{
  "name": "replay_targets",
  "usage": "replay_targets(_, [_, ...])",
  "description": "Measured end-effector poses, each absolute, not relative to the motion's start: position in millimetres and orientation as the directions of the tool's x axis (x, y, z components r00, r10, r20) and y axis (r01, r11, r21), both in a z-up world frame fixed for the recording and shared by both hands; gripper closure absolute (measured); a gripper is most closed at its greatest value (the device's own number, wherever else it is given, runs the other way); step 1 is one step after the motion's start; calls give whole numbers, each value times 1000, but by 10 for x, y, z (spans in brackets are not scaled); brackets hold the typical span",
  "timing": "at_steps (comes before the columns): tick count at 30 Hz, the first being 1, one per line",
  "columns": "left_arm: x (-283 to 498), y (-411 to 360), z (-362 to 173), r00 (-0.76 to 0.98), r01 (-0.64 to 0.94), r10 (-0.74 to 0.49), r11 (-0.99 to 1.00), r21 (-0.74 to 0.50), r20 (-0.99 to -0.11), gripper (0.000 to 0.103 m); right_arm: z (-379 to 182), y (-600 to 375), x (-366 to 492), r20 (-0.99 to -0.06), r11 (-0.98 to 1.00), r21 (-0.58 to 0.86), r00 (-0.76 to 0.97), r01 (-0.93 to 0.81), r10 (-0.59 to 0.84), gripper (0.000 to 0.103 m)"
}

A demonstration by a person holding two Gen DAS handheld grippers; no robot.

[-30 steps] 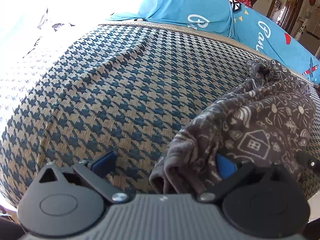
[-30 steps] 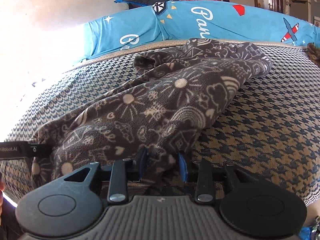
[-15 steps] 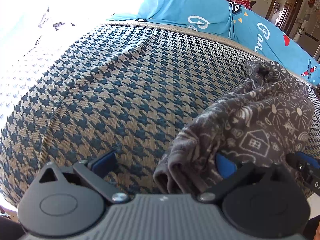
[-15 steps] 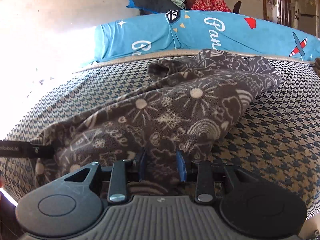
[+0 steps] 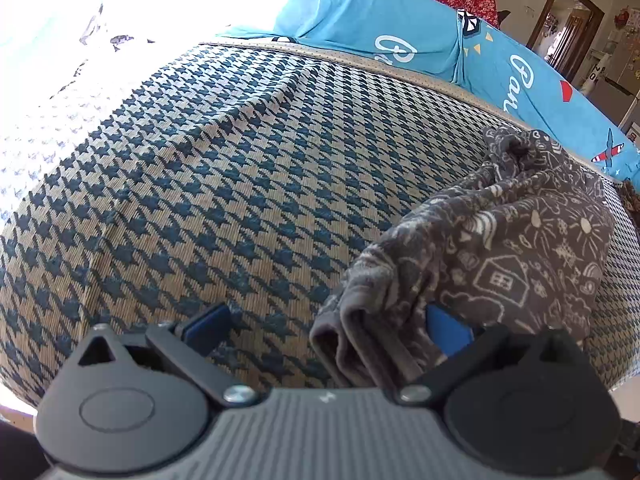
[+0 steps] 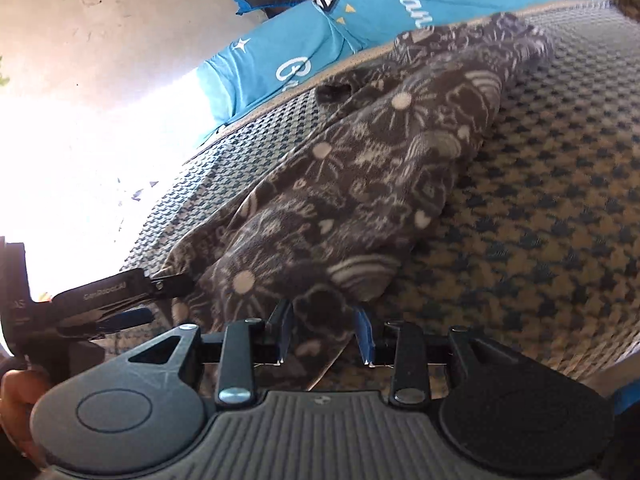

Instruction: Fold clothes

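Patterned grey garment [image 5: 500, 248] soft, limp fleece; grip bunched near edge. Right gripper [image 6: 324, 330] apparently pinching it; left gripper [image 5: 324, 328] spread beside its fold.

only readable bits: white cursive "pan" on the blue printed fabric [image 6: 384, 12], rest cut off. the left gripper [image 6: 120, 300] arm has faint lettering, looks like "genrobot.ai" but blurry.
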State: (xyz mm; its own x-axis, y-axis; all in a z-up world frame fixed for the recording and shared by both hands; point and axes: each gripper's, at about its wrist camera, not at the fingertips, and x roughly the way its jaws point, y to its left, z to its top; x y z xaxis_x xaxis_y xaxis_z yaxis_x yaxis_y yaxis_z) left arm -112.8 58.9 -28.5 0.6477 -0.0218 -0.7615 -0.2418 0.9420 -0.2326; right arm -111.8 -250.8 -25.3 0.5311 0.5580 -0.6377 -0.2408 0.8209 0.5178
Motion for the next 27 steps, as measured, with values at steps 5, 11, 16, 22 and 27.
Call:
replay_targets(5, [-1211, 613, -268, 649, -245, -49, 931, -269, -759, 0, -390, -2464, -1170, -642, 778, 593, 461, -208, 613, 70])
replay_targets(11, [-1287, 665, -269, 651, -242, -96, 914, -326, -753, 0, -533, -2483, -1161, -602, 705, 700, 438, -114, 668, 61])
replay_targets(16, [-1337, 677, -269, 652, -235, -138, 898, -371, -746, 0, -691, -2450, -1120, -576, 642, 766, 412, -28, 706, 58])
replay_targets(22, [-1382, 694, -278, 651, -228, -194, 872, -432, -734, 0, -841, -2337, -1081, -564, 601, 799, 390, 35, 728, 57])
replay_targets(27, [-1416, 691, -279, 649, -223, -217, 862, -455, -729, 0, -728, -2280, -1098, -545, 611, 791, 412, -39, 731, 76])
